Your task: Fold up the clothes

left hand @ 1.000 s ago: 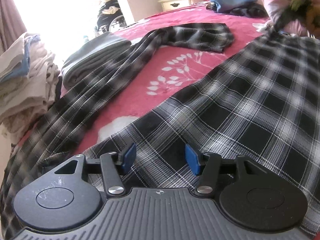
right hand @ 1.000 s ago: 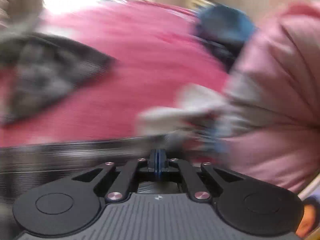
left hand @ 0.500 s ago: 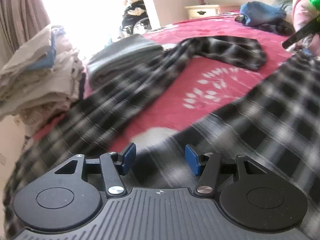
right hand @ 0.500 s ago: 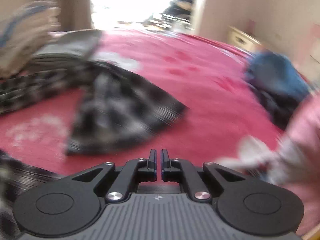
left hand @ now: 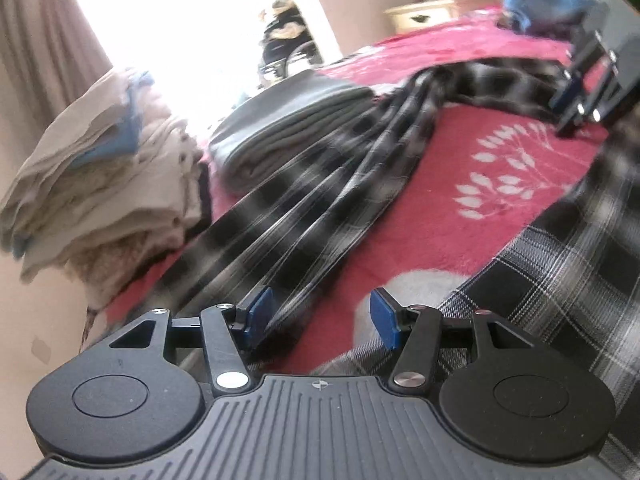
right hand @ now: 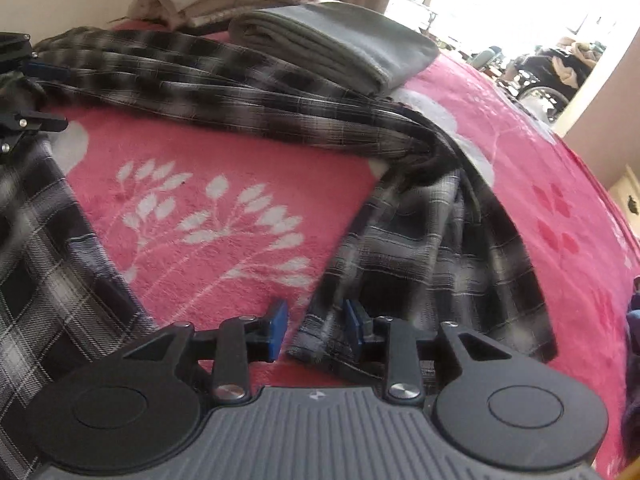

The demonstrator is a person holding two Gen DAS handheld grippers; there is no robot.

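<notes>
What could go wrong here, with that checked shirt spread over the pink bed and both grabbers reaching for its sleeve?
The right gripper is opening beside the sleeve cuff; only the cuff's corner lies between its pads, so a grab might catch one thin layer and slip.

The sleeve is bunched into ridges, so a fold could trap creases.

The sleeve lies against the folded grey garment; pulling it might drag that neat pile askew.
</notes>
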